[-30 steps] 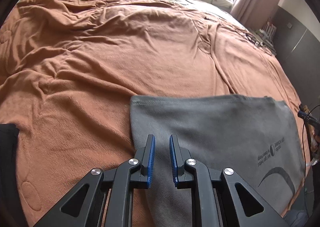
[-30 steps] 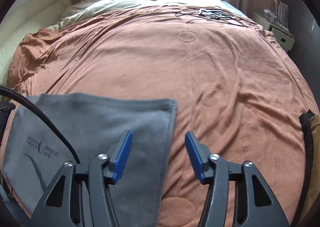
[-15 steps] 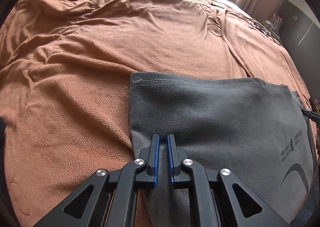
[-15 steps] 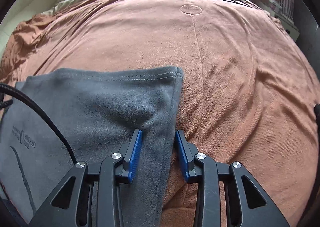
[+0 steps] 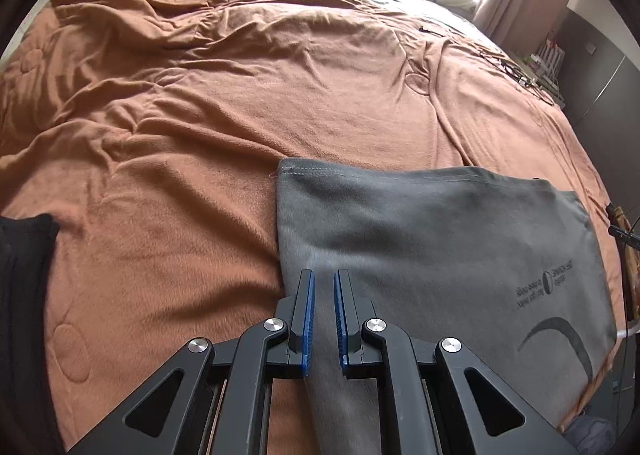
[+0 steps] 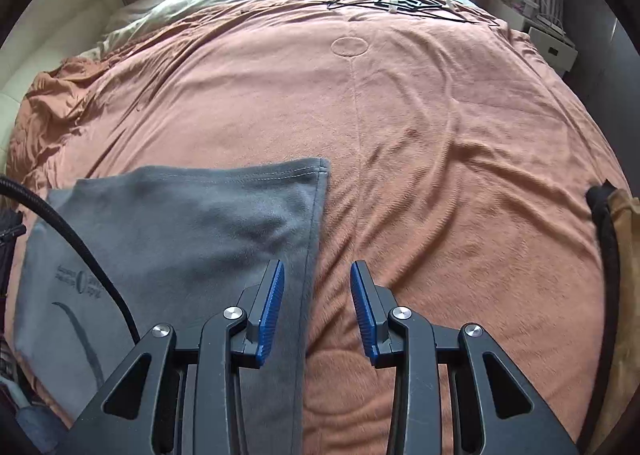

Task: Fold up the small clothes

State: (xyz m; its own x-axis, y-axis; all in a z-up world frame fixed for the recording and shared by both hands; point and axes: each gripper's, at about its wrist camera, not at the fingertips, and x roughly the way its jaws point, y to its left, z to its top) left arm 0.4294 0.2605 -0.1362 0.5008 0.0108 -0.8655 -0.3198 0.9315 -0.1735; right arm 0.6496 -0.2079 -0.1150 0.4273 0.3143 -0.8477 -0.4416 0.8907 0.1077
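The grey T-shirt [image 5: 432, 255] lies flat on the orange blanket [image 5: 200, 135], printed logo toward the near edge. Soft, light, floppy stuff — best pinched at its stitched hem corners. Left gripper [image 5: 324, 311] stands slightly parted over the shirt's side; right gripper [image 6: 316, 311] is released (jaws straddling the shirt's other edge).

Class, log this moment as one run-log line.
left gripper: open over grey cloth | right gripper: open, straddling its edge | brown blanket beneath

A: Is any text readable?
B: The grey garment [image 5: 440, 251] carries small dark print beside an oval mark, above a curved dark stroke, near its edge. The letters are too small and turned; I cannot read them.
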